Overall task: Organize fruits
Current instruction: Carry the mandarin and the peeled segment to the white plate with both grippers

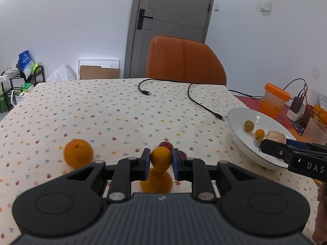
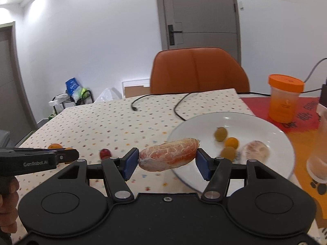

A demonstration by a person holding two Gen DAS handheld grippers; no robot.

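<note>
My left gripper [image 1: 161, 161] is shut on a small orange fruit [image 1: 160, 158], held above the dotted tablecloth. An orange [image 1: 78, 153] lies to its left, another orange [image 1: 156, 181] sits under the gripper, and a red fruit [image 1: 166, 145] lies just beyond. My right gripper [image 2: 167, 161] is shut on a peeled grapefruit segment [image 2: 168, 156], held at the left rim of the white plate [image 2: 265, 126]. The plate holds three small yellow-orange fruits [image 2: 231, 143] and another peeled segment [image 2: 255, 150]. The plate also shows in the left wrist view [image 1: 237, 120].
Two black cables [image 1: 202, 104] lie across the far half of the table. An orange chair [image 1: 184, 61] stands behind it. An orange-lidded jar [image 2: 285, 98] and a clear cup [image 2: 319, 155] stand right of the plate on a red mat.
</note>
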